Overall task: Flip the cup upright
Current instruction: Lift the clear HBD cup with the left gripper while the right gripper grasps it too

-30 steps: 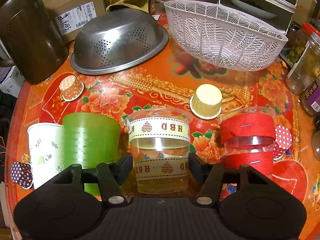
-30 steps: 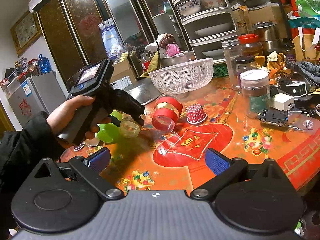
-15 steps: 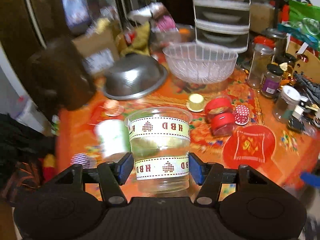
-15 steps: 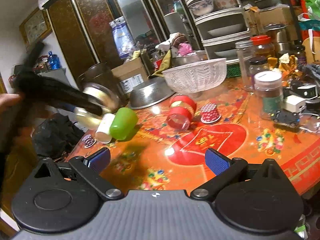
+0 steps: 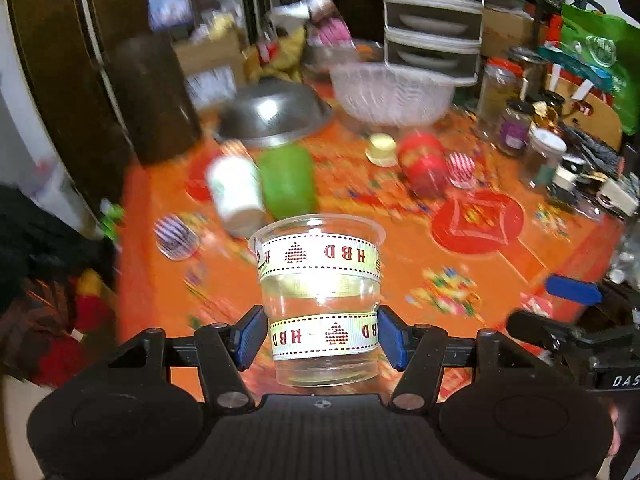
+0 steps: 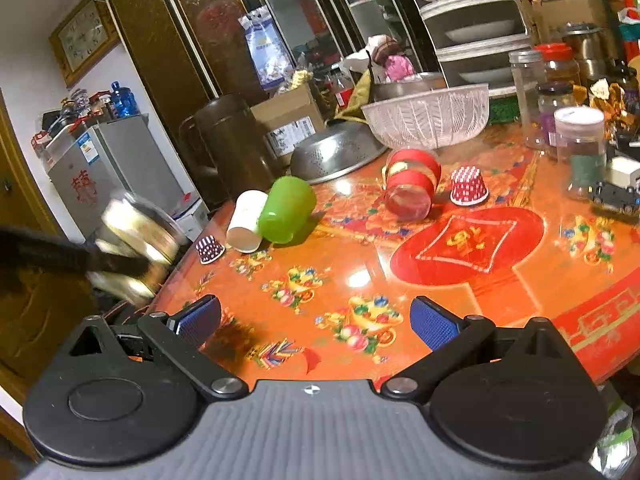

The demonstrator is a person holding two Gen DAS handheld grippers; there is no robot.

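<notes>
- We hold the clear cup (image 5: 320,300) in our left gripper (image 5: 320,338), its blue pads (image 5: 250,336) pinching the lower ribbon band from either side.
- The cup is lifted clear of the orange table (image 5: 400,280), near its front-left edge; the right wrist view shows it only as a blur (image 6: 132,248) off that edge.
- Its long axis runs crosswise to the fingers, the wide rim farthest from the camera housing, so a wrist roll looks like what decides which end faces up.
- Our right gripper (image 6: 316,320) is spread wide with nothing between its pads, hovering over the near edge, well apart from the cup.
- The green cup (image 6: 286,210) and the white paper cup (image 6: 246,220) lie on their sides, touching.
</notes>
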